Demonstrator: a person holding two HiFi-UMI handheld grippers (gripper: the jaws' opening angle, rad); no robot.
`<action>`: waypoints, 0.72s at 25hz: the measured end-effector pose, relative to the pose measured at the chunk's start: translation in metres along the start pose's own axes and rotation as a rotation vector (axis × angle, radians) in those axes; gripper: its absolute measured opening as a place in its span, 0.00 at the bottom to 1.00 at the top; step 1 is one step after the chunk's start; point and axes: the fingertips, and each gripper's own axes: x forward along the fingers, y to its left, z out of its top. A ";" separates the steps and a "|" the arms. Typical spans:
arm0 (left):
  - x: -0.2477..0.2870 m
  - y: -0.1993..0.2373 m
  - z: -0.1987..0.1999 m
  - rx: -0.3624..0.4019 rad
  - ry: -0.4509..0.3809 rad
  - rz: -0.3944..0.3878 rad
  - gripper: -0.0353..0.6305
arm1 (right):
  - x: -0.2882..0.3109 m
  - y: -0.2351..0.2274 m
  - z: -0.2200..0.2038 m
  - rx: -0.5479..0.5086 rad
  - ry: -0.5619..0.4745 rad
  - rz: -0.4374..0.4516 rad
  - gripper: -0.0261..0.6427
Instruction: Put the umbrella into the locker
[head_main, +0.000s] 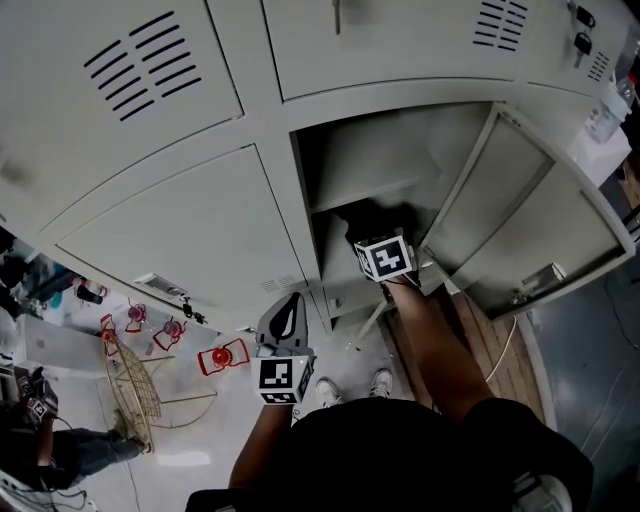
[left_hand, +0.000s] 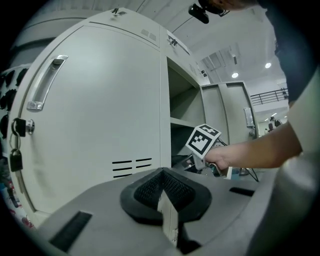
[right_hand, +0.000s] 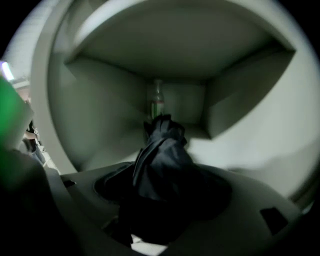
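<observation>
Grey steel locker (head_main: 180, 230) fills the head view. One compartment (head_main: 400, 160) of it stands open, with its door (head_main: 520, 215) swung out to the right. The right gripper (head_main: 372, 232) reaches into this compartment, under the inner shelf (head_main: 370, 190). The left gripper (head_main: 286, 318) hangs outside the locker, in front of the closed door left of the opening.

In the left gripper view the fingers are pressed together with nothing between them, facing that closed door.

In the right gripper view the fingers stand wide. The black folded umbrella (right_hand: 162, 160) lies loose between them inside the compartment, its far end toward the back corner, where a bottle (right_hand: 157, 100) stands upright.
</observation>
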 end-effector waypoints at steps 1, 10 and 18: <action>0.000 0.000 0.000 0.000 0.002 0.000 0.05 | -0.005 0.003 0.003 0.001 -0.036 0.009 0.49; 0.003 -0.002 -0.008 0.016 0.030 -0.013 0.05 | -0.086 0.020 0.035 -0.069 -0.316 0.047 0.52; 0.009 -0.003 0.007 0.004 0.003 -0.007 0.05 | -0.175 0.032 0.032 -0.057 -0.520 0.009 0.15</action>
